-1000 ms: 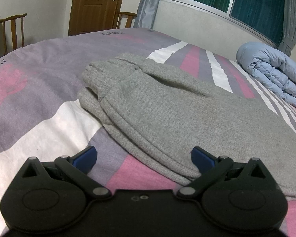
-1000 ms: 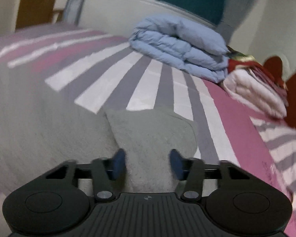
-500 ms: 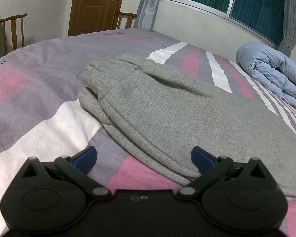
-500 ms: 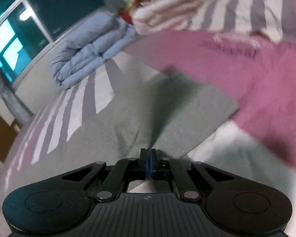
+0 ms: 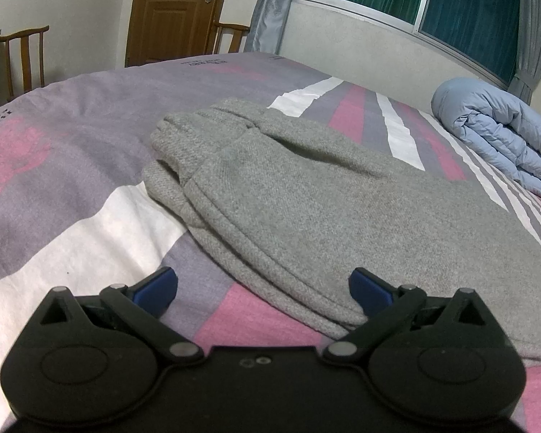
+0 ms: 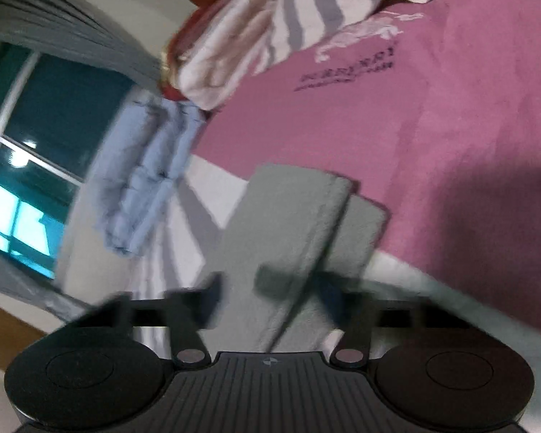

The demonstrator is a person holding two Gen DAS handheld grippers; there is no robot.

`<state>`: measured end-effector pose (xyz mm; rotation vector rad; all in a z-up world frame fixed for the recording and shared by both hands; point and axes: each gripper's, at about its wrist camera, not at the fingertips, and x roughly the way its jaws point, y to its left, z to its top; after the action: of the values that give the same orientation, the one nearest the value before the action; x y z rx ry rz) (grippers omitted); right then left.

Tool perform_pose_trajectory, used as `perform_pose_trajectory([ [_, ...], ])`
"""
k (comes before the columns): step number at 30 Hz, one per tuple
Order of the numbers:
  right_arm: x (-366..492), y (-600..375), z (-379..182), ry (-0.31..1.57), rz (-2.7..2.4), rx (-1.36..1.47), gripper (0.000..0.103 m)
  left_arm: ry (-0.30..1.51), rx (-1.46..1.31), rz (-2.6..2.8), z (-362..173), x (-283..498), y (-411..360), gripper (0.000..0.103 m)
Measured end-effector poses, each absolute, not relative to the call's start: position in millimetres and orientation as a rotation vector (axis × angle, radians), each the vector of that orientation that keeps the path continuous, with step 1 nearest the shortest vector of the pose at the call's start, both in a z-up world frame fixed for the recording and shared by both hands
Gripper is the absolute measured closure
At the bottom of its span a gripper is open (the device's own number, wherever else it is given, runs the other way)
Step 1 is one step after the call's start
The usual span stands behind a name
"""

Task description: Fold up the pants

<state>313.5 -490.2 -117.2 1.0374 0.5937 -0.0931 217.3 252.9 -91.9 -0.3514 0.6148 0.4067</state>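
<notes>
- My left gripper [image 5: 263, 288] hovers low over the bed [image 5: 72, 238], fingers [image 5: 155, 290] spread wide and released; one finger sits just over the near hem of the pants [image 5: 324, 216], gripping nothing.
- The grey pants lie flat on the striped bedspread, waistband end bunched toward the door [image 5: 176, 11].
- My right gripper [image 6: 270, 296] looks at the leg ends [image 6: 306, 216], which lie on the pink part of the bedspread.
- The right view is blurred, but its fingers [image 6: 209, 301] appear parted, with pant fabric between them, seemingly unpinched.
- A folded blue duvet [image 5: 497, 133] rests near the window.
</notes>
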Motion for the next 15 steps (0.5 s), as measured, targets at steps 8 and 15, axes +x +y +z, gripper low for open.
perform_pose_trajectory([
  [8, 284, -484, -89, 0.495, -0.035, 0.965, 0.099, 0.614, -0.353, 0.406, -92, 217, 253, 0.006],
  [15, 289, -493, -123, 0.55, -0.058, 1.042, 0.098, 0.613, -0.356, 0.405, -91, 215, 253, 0.006],
])
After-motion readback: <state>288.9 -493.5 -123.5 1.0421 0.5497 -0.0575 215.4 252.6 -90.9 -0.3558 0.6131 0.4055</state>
